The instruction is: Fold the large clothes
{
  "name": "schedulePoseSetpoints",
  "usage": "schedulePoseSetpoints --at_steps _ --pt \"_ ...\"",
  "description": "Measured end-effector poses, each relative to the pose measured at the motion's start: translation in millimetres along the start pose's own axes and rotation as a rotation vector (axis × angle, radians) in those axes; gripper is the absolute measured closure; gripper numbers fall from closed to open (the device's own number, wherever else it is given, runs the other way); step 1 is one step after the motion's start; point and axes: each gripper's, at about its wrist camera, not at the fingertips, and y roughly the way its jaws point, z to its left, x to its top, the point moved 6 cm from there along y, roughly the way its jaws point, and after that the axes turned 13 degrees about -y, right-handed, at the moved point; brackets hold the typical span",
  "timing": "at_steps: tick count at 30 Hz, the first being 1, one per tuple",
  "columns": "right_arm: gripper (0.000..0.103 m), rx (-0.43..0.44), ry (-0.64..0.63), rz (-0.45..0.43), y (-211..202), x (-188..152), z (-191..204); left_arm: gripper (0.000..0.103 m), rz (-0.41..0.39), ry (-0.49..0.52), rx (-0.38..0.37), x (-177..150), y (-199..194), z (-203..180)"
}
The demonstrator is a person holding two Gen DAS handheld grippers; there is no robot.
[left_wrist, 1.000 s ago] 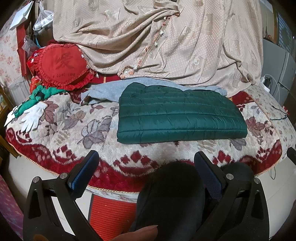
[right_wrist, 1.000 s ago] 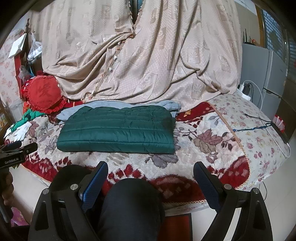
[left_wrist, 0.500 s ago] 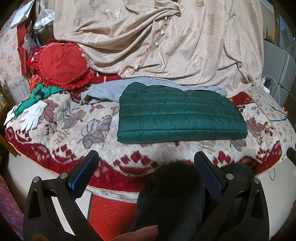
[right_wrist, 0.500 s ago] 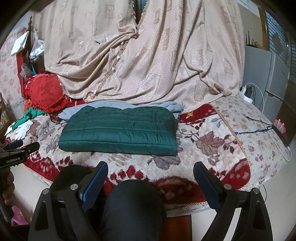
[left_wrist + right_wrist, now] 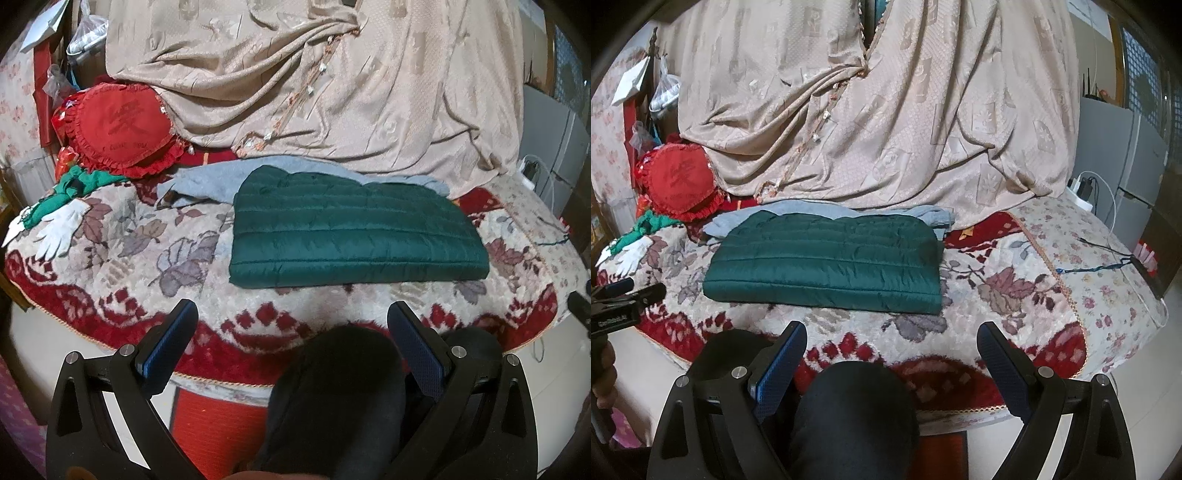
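Note:
A dark green quilted jacket lies folded into a flat rectangle on the flowered bed cover. A grey garment sticks out from under its far edge. My left gripper hangs open short of the bed's front edge, nothing between its fingers. My right gripper is open too, held back from the bed, empty. The person's dark-clothed knees fill the space below both grippers. In the right wrist view the left gripper shows at the left edge.
A beige patterned curtain drapes over the back of the bed. A red frilled cushion, green cloth and a white glove lie at the left. A cable and power strip sit at the right, by grey cabinets.

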Motion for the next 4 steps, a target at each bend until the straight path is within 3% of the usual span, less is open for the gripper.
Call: schedulePoseSetpoints --at_steps 4 --pt "0.011 -0.021 -0.017 0.013 3.8 -0.2 -1.1 0.000 -0.035 0.031 -0.004 -3.9 -4.1 -7.4"
